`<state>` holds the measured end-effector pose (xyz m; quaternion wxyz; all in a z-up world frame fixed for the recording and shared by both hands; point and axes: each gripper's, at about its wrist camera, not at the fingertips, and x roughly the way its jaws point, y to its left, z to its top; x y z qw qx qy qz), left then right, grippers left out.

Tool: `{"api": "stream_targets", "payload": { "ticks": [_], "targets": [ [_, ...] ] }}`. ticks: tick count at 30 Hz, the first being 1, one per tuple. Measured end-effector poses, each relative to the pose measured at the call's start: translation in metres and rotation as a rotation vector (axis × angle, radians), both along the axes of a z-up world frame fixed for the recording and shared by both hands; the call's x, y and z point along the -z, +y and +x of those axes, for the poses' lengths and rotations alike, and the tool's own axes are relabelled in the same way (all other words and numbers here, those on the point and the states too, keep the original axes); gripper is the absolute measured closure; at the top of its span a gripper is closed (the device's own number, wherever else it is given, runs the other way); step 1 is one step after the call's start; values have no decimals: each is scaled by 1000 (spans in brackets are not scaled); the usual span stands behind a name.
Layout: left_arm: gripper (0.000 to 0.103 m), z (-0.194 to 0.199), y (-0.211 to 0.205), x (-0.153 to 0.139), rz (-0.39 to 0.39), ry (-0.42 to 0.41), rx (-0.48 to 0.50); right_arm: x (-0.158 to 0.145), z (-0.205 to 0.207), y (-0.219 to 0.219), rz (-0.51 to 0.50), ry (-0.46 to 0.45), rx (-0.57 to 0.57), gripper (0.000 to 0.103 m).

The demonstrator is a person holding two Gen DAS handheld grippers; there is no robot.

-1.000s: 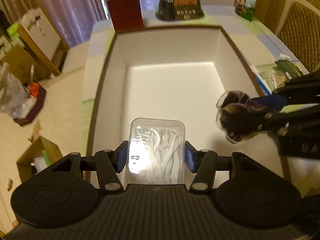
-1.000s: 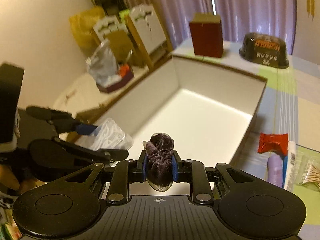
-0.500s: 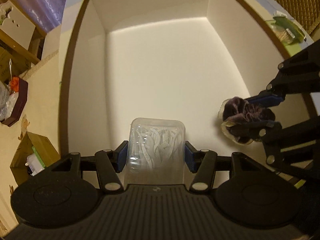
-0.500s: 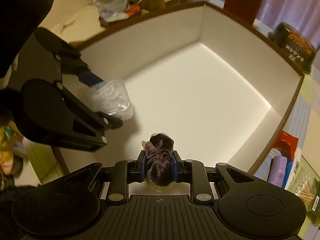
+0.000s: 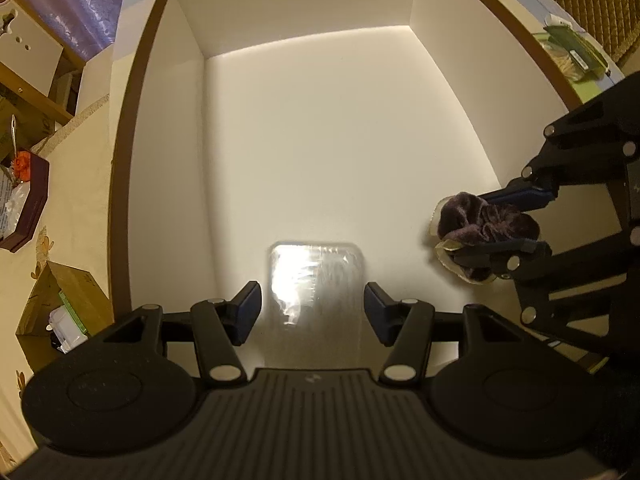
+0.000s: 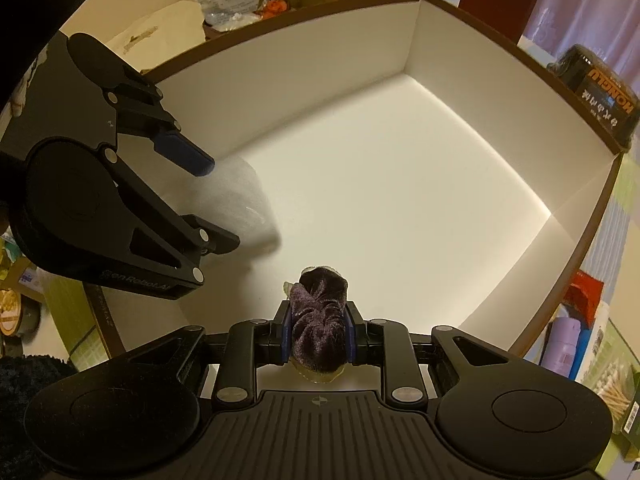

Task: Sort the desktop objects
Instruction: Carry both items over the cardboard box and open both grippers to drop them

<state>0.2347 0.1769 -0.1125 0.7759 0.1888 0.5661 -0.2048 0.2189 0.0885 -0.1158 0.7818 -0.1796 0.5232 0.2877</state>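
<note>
A big white box with a brown rim fills both views. In the left wrist view a clear plastic packet of white pieces shows blurred below my left gripper, which is open with gaps on both sides of the packet. The packet shows again, blurred, in the right wrist view under the left gripper. My right gripper is shut on a dark purple velvet scrunchie over the box's near right part. That scrunchie and right gripper appear at the right of the left wrist view.
A red-brown box and a black bowl stand beyond the far wall. Right of the box lie a purple tube, a red packet and cotton swabs. Cartons and a tray sit at left.
My left gripper opened and let go of the clear packet, which has dropped away toward the box floor. Both grippers have come lower into the box. The right one still holds the scrunchie.
</note>
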Motion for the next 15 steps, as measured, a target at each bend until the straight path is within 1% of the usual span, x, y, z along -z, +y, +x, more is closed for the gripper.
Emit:
{"api": "stream_targets", "payload": {
  "ticks": [1, 2, 4, 5, 12, 15],
  "targets": [
    [48, 1, 0, -1, -4, 1, -3, -2, 0, 0, 5, -13, -6, 51],
    [45, 1, -1, -2, -7, 4, -5, -4, -1, 1, 9, -32, -15, 39],
    [40, 1, -4, -3, -12, 8, -7, -8, -2, 2, 13, -61, -31, 39],
    [38, 0, -4, -4, -14, 8, -8, -8, -1, 1, 14, -62, -32, 39],
    [32, -8, -7, -14, -19, -9, -18, -13, 2, -4, 7, -70, -31, 39],
    [30, -11, -8, -18, -18, -19, -27, -20, -10, -5, 12, -72, -25, 39]
  ]
}}
